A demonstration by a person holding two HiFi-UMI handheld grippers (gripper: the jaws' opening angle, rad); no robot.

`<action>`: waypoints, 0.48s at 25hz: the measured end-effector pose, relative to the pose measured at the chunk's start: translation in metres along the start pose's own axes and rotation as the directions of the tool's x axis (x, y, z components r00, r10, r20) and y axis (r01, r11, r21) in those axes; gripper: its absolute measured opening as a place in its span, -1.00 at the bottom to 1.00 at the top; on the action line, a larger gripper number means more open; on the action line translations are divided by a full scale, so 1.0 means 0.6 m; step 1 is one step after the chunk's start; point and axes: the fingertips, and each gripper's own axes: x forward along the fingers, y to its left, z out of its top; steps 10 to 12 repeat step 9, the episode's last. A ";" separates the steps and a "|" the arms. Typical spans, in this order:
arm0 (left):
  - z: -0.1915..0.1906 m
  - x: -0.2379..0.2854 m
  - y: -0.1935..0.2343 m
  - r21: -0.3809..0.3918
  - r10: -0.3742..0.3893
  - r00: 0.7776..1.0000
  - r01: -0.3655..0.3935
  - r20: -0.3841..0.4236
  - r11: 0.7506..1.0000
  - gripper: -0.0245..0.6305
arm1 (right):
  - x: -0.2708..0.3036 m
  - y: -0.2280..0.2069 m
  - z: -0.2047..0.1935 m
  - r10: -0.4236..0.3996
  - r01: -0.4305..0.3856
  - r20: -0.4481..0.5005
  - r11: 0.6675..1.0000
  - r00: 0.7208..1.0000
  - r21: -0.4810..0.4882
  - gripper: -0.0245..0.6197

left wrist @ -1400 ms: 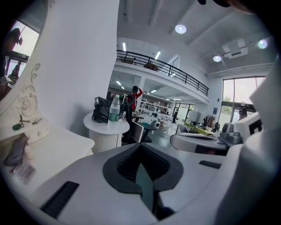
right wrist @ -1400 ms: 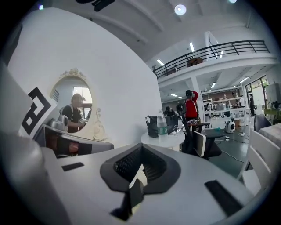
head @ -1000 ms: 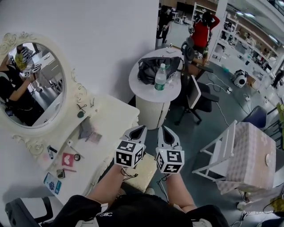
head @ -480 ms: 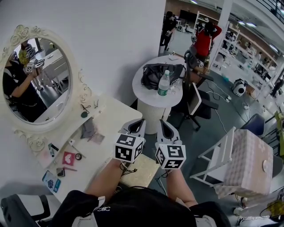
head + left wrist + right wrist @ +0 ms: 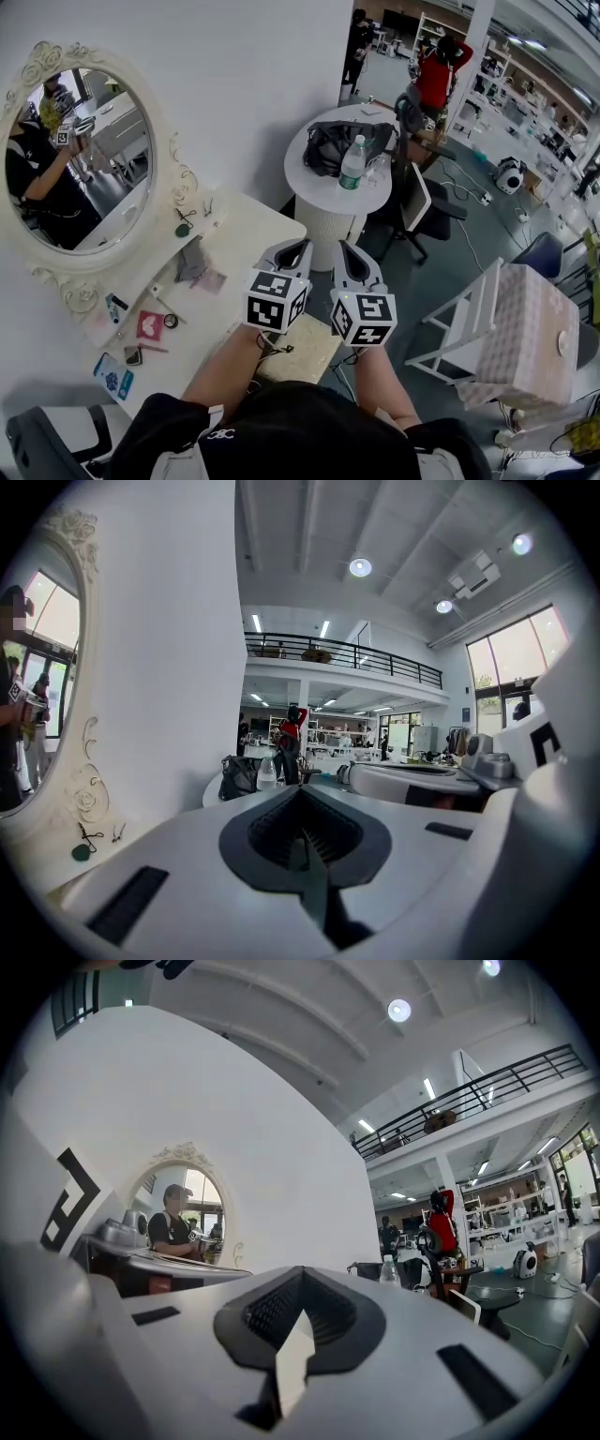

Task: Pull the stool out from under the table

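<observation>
The stool point(image 5: 302, 349) has a cream seat. The table point(image 5: 239, 239) is white, and the mirror point(image 5: 80, 159) has a cream scrollwork frame. The left gripper point(image 5: 298, 247) and right gripper point(image 5: 343, 249) are pale grey with black-and-white square markings. At four o'clock a cloth point(image 5: 530, 328) shows pink checks. At twelve o'clock a bag point(image 5: 330, 145) is black.

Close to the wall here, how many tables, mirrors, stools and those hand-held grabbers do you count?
2 tables: dressing table, round table
1 mirror
1 stool
2 grippers: left gripper, right gripper
Total: 6
</observation>
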 end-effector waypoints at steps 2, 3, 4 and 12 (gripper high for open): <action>0.000 -0.004 -0.003 0.005 -0.003 1.000 0.003 0.001 1.000 -0.91 | -0.003 0.002 0.000 -0.002 0.002 0.002 1.000 1.000 0.001 -0.90; 0.002 -0.007 -0.004 0.007 -0.006 1.000 0.006 0.003 1.000 -0.91 | -0.005 0.002 0.001 -0.003 0.003 0.003 1.000 1.000 0.003 -0.90; 0.004 -0.008 -0.006 0.007 -0.008 1.000 0.008 0.005 1.000 -0.91 | -0.006 0.002 0.002 -0.002 0.002 0.003 1.000 1.000 0.006 -0.90; 0.001 -0.012 -0.012 0.001 -0.012 1.000 0.012 0.012 1.000 -0.91 | -0.013 0.001 0.001 0.016 -0.016 0.005 0.999 1.000 0.038 -0.90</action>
